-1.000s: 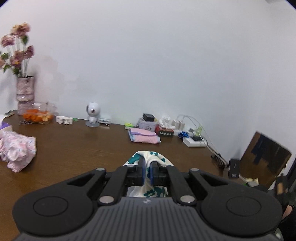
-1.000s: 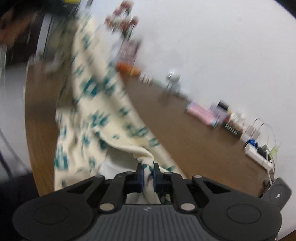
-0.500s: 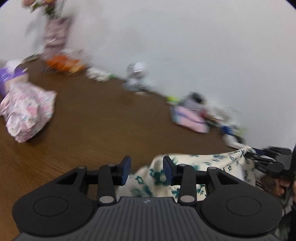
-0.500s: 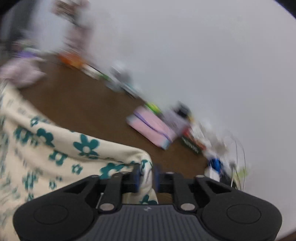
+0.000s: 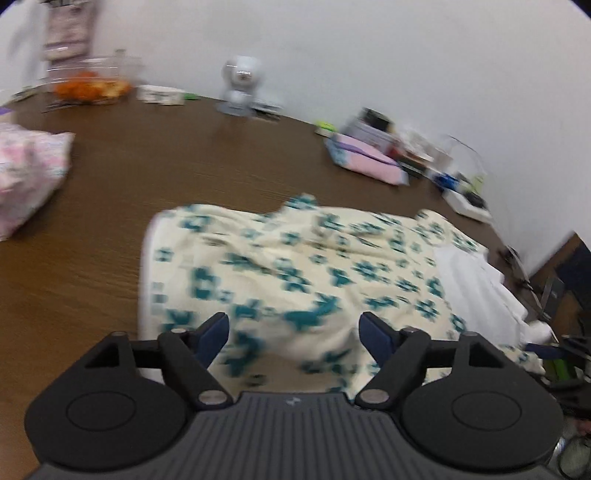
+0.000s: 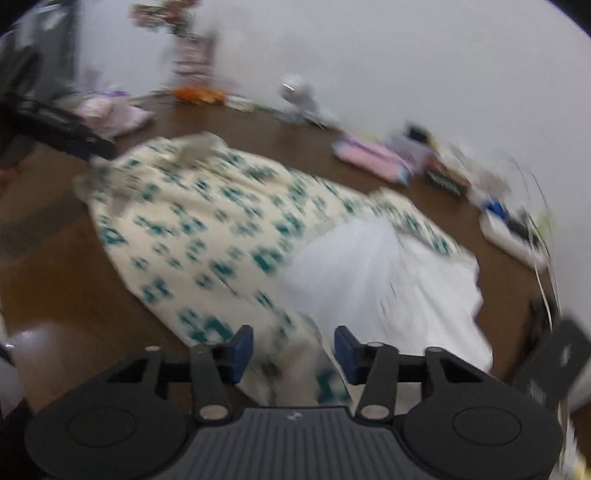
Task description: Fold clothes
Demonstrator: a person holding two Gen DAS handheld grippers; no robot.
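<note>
A cream garment with teal flowers [image 5: 295, 273] lies spread on the brown table [image 5: 155, 177], its white lining [image 5: 476, 284] showing at the right. My left gripper [image 5: 293, 336] hovers over its near edge, jaws opening, cloth lying between the pads untouched. In the right wrist view the same garment [image 6: 207, 229] spreads out with the white lining [image 6: 388, 280] turned up. My right gripper [image 6: 293, 350] is over the near hem, jaws opening, fabric between them but not pinched. The left gripper's finger [image 6: 77, 142] shows at the garment's far left corner.
A pink floral cloth bundle [image 5: 26, 177] sits at the left. Along the wall stand a vase [image 5: 66, 33], a bowl of oranges [image 5: 92, 85], a small white camera [image 5: 240, 81], a pink folded pack [image 5: 365, 158], boxes and a power strip [image 5: 467, 201] with cables.
Both grippers let go of the flowered garment and their jaws spread. The garment, held up in the air a second ago, now lies flat on the table. Both hands came down toward it.
</note>
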